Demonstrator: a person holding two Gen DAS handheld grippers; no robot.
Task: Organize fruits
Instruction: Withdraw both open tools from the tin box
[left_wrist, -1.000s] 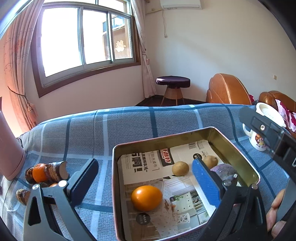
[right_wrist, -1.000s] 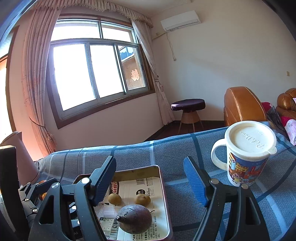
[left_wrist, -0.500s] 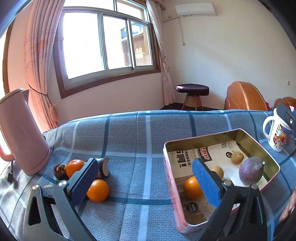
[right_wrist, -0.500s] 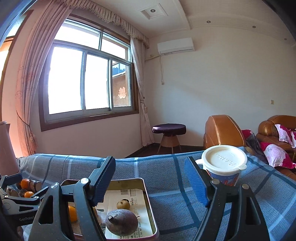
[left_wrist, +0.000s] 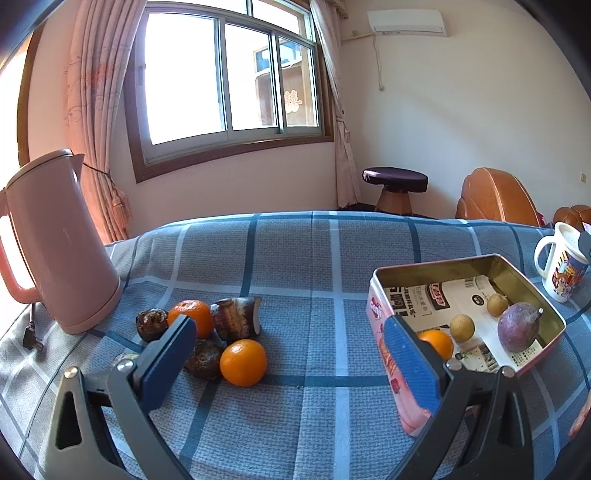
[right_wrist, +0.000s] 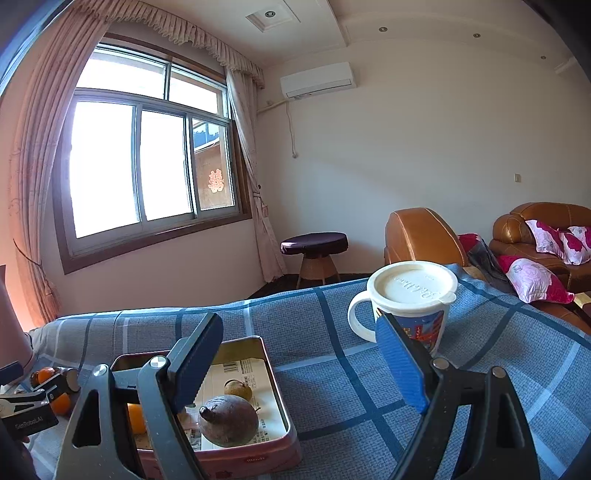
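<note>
Right now the landmark is the tin tray (left_wrist: 532, 286), a shallow rectangular metal box with rounded corners, a dull gold inside, pink printed outer walls and a sheet of printed paper lining its floor. It sits on the blue checked cloth (left_wrist: 314, 258), a coarse woven fabric crossed by dark and pale stripes.

Inside the tray lies a purple passion fruit (left_wrist: 517, 326), matte and egg-shaped, its stem tip pointing up and toward the tray's far right corner in the left wrist view. Beside it, toward the tray's left wall, are two small round tan fruits (left_wrist: 461, 327), smooth and dull, and a glossy orange (left_wrist: 437, 343) partly hidden behind a blue pad.

Well to the left of the tray is a loose cluster: two more shiny oranges (left_wrist: 243, 362), dark wrinkled round fruits (left_wrist: 151, 324), and a stubby brown chunk (left_wrist: 236, 323) with a pale cut face turned toward the tray, its long axis running roughly left to right.

Beyond the tray's right end stands a lidded white mug (right_wrist: 410, 306) with a colourful printed band; far left of the tray is a smooth pink kettle (left_wrist: 55, 240).

The left gripper (left_wrist: 288, 363) stands spread wide with nothing between its ribbed blue pads. The right gripper (right_wrist: 303, 373) is likewise spread and empty, hovering near the tray's right end.
</note>
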